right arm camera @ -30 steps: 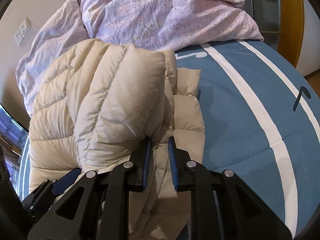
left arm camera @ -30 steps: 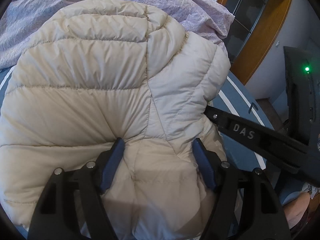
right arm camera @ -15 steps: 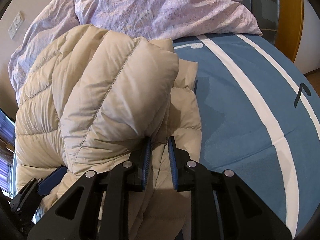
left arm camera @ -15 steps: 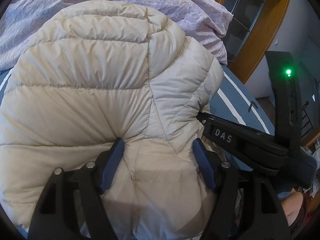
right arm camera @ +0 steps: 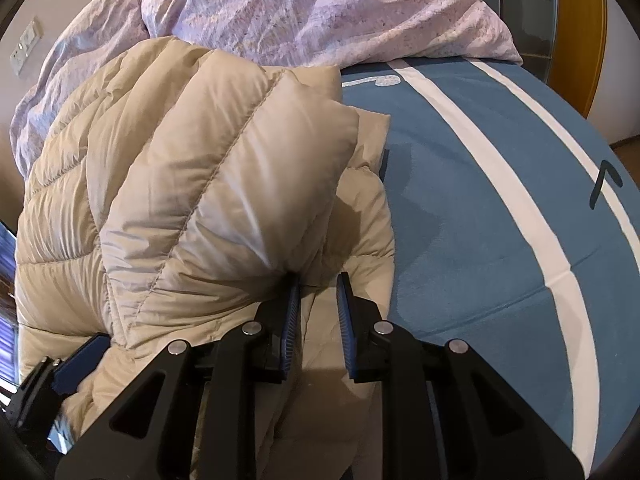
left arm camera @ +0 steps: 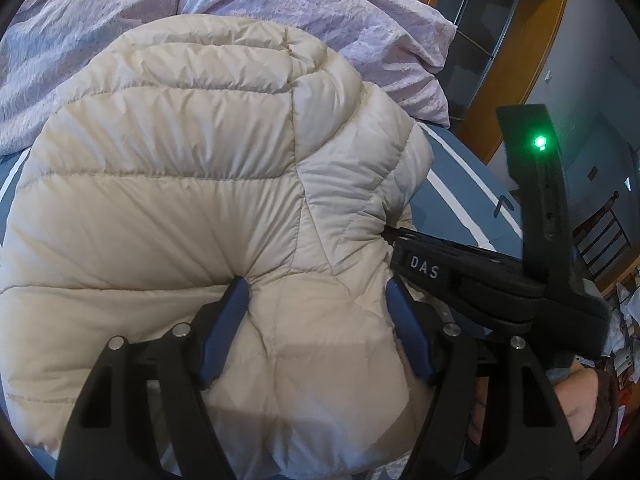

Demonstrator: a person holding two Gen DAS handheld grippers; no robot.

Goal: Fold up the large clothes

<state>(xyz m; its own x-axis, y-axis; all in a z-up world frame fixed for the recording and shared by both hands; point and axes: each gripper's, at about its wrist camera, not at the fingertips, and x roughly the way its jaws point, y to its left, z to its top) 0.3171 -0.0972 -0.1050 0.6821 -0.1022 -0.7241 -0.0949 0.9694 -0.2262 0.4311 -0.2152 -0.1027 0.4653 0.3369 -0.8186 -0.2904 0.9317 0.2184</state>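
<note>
A beige quilted puffer jacket lies bunched on the bed and fills the left wrist view. My left gripper stands wide over its near edge, with both blue pads pressed into a thick roll of padding that puckers at the left pad. My right gripper is nearly shut and pinches the jacket at its right edge, holding up a puffy fold that bulges to the left of the jaws. The left wrist view shows the right gripper with its tip buried in creased fabric. One blue left finger shows at the lower left.
A blue bed sheet with white stripes stretches to the right of the jacket. A crumpled lilac duvet is heaped at the head of the bed. A wooden-framed glass door stands beyond the bed's right side. Part of a person is at the lower right.
The right gripper has edged left with the jacket's edge and its body has tipped more upright. The lifted fold now bulges larger. The left gripper keeps its hold.
</note>
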